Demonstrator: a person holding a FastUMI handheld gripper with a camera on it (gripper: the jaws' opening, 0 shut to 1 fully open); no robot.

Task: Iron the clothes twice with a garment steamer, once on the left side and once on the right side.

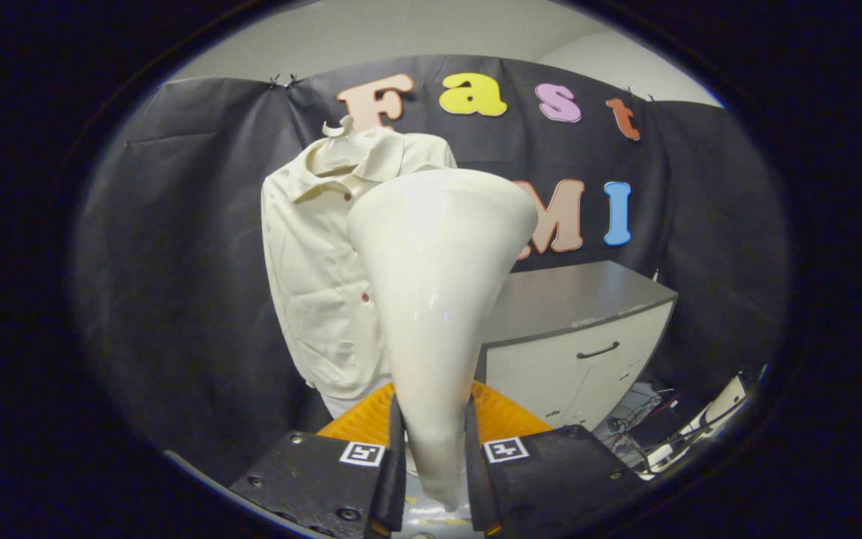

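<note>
A cream button-up shirt (311, 262) hangs on a hanger against the black cloth wall, beyond the fingers. My gripper (431, 449) is shut on the narrow handle of a white, cone-shaped garment steamer (435, 284). The steamer stands upright between the two black fingers (326, 471), and its wide head rises in front of the shirt's right half, hiding that part. Whether the head touches the fabric I cannot tell. The shirt's collar, left chest and lower left hem stay visible beside the steamer.
A grey-topped white cabinet (581, 329) with a dark handle stands to the right of the shirt. Cables and small devices (670, 427) lie on the floor at the lower right. Orange gripper parts (506, 419) flank the steamer's handle.
</note>
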